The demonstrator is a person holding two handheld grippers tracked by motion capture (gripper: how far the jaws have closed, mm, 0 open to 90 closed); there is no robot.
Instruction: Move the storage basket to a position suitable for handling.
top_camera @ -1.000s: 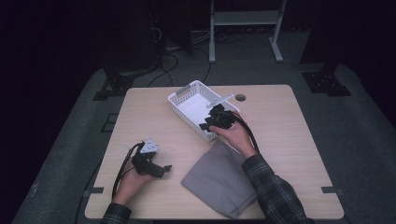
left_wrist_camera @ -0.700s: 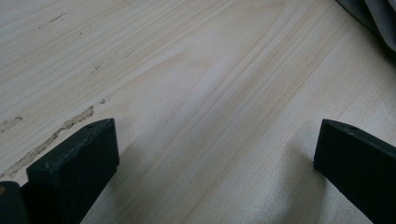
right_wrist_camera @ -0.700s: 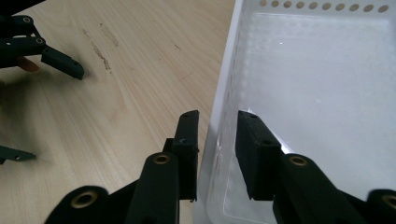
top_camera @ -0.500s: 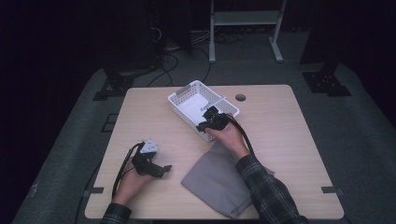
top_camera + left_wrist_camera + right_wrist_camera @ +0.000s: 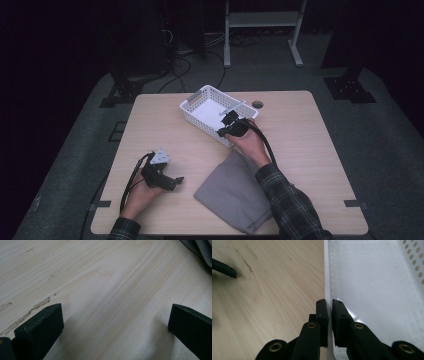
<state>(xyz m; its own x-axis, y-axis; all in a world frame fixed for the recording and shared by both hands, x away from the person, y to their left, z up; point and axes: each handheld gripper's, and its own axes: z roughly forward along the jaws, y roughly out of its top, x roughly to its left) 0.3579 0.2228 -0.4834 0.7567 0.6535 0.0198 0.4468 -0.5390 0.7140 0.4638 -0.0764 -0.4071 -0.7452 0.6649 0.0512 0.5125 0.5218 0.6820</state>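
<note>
Dark floor and stands surround a pale wooden worktop (image 5: 300,150). On it, largest first: a grey cloth (image 5: 235,192) lies crumpled at the near edge, just beside the right forearm; a white perforated basket (image 5: 200,107) sits toward the far middle, its long axis running diagonally from far left to near right.

The right gripper (image 5: 330,305) is at the basket's near long wall, its fingers (image 5: 322,312) clamped on the rim, one outside over the wood and one inside over the white floor. The basket thus lies straight ahead of that hand, already in its grip, so any pull or slide would likely run across the long axis toward the person.

The left gripper (image 5: 112,322) rests low over bare wood, well apart from the basket, fingers (image 5: 40,327) spread wide and holding nothing; the cloth's edge lies ahead of it.
</note>
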